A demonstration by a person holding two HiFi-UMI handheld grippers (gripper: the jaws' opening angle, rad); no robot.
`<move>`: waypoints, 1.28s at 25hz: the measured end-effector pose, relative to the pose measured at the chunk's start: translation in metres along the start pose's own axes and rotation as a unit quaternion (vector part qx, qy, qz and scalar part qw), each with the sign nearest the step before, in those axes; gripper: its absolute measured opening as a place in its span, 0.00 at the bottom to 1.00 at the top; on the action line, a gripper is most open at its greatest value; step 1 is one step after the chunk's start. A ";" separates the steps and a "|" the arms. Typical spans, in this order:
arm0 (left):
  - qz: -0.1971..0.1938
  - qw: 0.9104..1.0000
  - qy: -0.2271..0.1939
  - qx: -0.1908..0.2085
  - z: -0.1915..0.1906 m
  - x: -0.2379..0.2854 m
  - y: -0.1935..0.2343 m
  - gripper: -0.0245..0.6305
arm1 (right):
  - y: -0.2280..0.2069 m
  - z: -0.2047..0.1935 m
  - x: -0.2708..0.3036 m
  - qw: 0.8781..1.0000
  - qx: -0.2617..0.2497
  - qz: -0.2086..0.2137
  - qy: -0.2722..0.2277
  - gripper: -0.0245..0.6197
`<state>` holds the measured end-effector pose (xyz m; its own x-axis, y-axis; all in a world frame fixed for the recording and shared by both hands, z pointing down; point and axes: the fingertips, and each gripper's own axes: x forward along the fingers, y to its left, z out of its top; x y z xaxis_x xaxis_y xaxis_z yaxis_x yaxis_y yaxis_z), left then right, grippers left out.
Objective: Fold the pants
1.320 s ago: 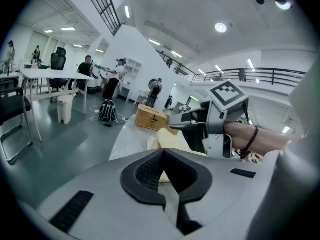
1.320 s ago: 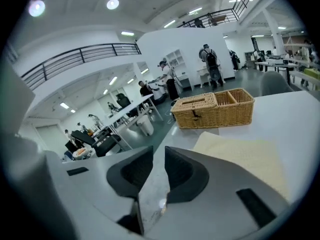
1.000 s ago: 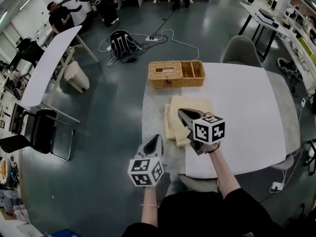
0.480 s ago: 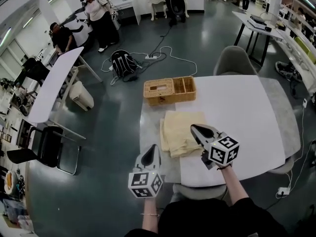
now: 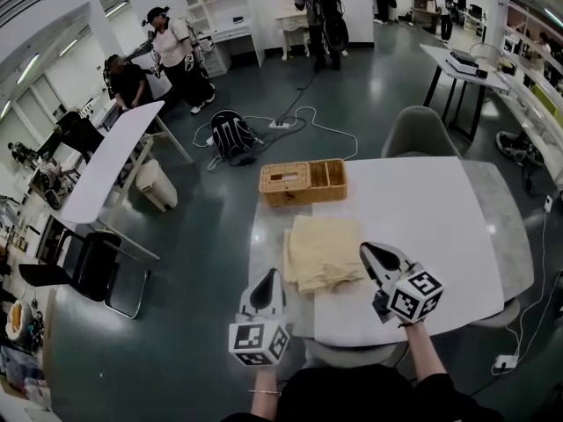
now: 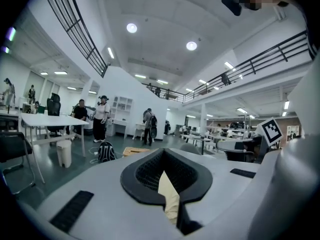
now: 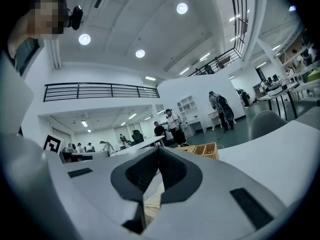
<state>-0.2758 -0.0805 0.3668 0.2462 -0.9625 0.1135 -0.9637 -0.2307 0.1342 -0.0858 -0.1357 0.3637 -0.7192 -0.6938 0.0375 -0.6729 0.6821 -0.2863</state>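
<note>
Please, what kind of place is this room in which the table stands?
Probably a large open lab or shared workspace, not a home. It has several white work tables, a railed upper gallery, and a backpack and a power strip lying on the bare floor.

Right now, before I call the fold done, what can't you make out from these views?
- Pants: too small in the head view to tell the layers or whether the edges line up. Each gripper view shows only a cream sliver past its own shut jaws.
- Basket: its contents are too small to tell in the head view. In the right gripper view, the right gripper hides its lower part.
</note>
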 end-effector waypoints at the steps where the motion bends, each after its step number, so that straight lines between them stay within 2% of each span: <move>1: 0.003 1.000 -0.004 0.003 0.002 -0.002 -0.001 0.05 | -0.001 0.003 -0.004 1.000 -0.001 -0.003 -0.005 0.06; 17: 0.044 0.998 -0.048 0.024 0.030 -0.029 -0.006 0.05 | -0.015 0.032 -0.053 0.998 -0.018 -0.029 -0.047 0.06; 32: 0.056 0.997 -0.044 0.034 0.028 -0.031 -0.009 0.05 | -0.024 0.033 -0.058 0.997 -0.038 -0.037 -0.048 0.06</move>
<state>-0.2777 -0.0528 0.3350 0.1300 -0.9908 0.0364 -0.9901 -0.1278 0.0580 -0.0225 -0.1192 0.3370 -0.6501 -0.7590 -0.0363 -0.7370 0.6415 -0.2129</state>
